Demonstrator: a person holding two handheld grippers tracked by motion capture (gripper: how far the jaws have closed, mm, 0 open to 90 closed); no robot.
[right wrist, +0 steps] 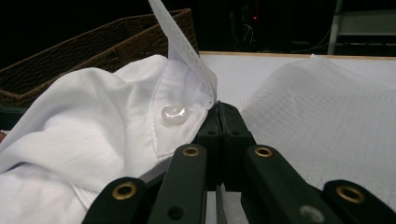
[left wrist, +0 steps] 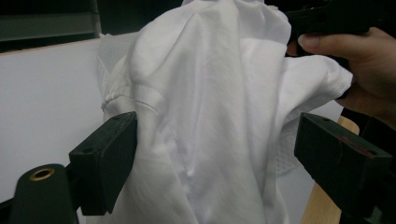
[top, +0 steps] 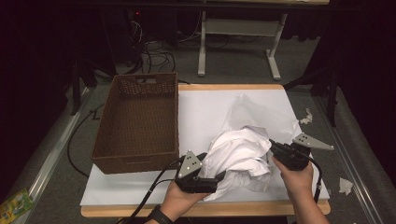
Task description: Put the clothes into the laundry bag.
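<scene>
Currently, white shirt (top: 243, 156): your right gripper (right wrist: 218, 109) pinches its buttoned edge to anchor it; your left gripper (left wrist: 215, 154) stands apart, straddling cloth for a regrip.

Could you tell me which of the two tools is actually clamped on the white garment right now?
The right tool: its jaws are pressed together on the edge of the white garment. The left tool stands open, with cloth hanging loose between its jaws.

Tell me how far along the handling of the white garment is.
Done: right gripper is clamped on the white garment edge near its button. In hand: left gripper is open around hanging cloth. Left: garment is crumpled on the table; wicker basket holds nothing.
</scene>
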